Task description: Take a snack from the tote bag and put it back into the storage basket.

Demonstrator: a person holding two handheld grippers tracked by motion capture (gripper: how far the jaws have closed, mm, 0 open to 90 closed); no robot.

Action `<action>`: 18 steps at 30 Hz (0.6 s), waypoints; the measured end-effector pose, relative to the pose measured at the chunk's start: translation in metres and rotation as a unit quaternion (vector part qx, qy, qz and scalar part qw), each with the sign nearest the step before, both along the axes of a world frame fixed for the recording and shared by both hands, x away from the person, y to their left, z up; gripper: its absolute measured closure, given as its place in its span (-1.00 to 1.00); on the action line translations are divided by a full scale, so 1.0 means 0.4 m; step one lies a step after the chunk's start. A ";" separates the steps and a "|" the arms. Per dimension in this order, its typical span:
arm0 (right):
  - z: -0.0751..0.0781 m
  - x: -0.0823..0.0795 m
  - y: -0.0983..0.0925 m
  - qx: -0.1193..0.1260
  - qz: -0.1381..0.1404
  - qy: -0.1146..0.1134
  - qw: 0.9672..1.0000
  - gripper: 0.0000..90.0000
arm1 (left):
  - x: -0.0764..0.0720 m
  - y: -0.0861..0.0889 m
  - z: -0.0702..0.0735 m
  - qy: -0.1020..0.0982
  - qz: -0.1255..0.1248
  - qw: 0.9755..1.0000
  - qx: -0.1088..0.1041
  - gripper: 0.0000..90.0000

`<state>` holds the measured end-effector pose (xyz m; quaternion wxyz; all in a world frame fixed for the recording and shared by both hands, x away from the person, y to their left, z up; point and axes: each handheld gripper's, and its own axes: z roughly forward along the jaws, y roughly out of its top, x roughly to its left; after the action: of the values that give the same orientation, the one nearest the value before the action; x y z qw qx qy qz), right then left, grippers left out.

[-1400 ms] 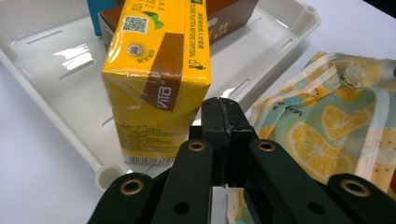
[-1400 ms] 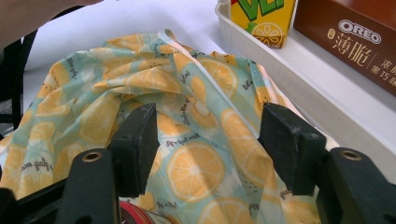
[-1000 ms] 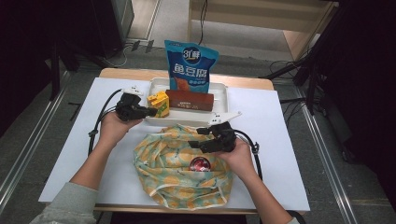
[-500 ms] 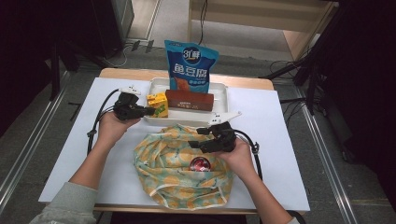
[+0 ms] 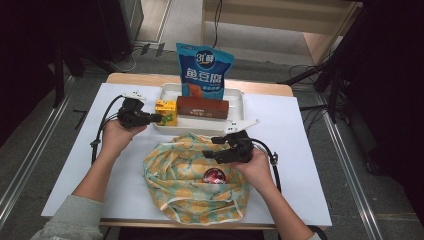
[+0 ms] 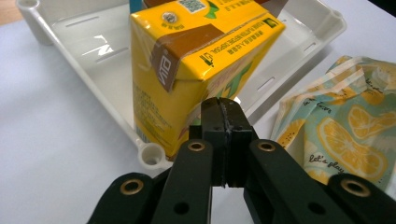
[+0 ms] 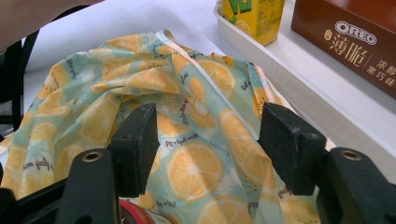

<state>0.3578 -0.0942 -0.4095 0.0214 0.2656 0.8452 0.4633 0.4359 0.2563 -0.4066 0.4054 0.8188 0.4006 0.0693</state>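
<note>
Yellow drink carton [image 6: 187,70] stands upright, tilted slightly.

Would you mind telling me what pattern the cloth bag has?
The cloth bag has orange slices on pale teal, clearest in the right gripper view.

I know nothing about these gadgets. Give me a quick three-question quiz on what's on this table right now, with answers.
1. True or false: the left gripper has its jaws pressed together, with nothing between them.
2. Which item stands tallest in the white tray: A) the yellow drink carton, B) the blue snack bag, C) the brown Oreo box?
3. What fabric does the right gripper hover over with open jaws?

Key: 1. True. 2. B. 3. The lemon-print bag.
</note>
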 end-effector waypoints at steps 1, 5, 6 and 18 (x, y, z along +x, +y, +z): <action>0.001 0.000 -0.001 0.000 0.000 0.000 1.000 -0.15 | 0.000 0.002 0.000 0.001 0.000 1.000 0.000 1.00; 0.005 -0.002 -0.004 0.001 -0.001 -0.004 1.000 -0.15 | 0.000 0.003 -0.001 0.005 -0.002 1.000 -0.005 0.98; 0.007 -0.002 -0.006 0.001 -0.002 -0.005 1.000 -0.14 | -0.001 0.003 0.000 0.005 -0.003 1.000 -0.005 0.96; 0.034 -0.016 -0.024 0.004 -0.003 -0.013 1.000 -0.05 | -0.023 -0.007 0.017 0.016 -0.026 0.999 -0.022 0.59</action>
<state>0.3514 -0.1038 -0.3957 0.0329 0.2622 0.8423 0.4699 0.4266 0.2534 -0.3998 0.4185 0.8209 0.3868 0.0366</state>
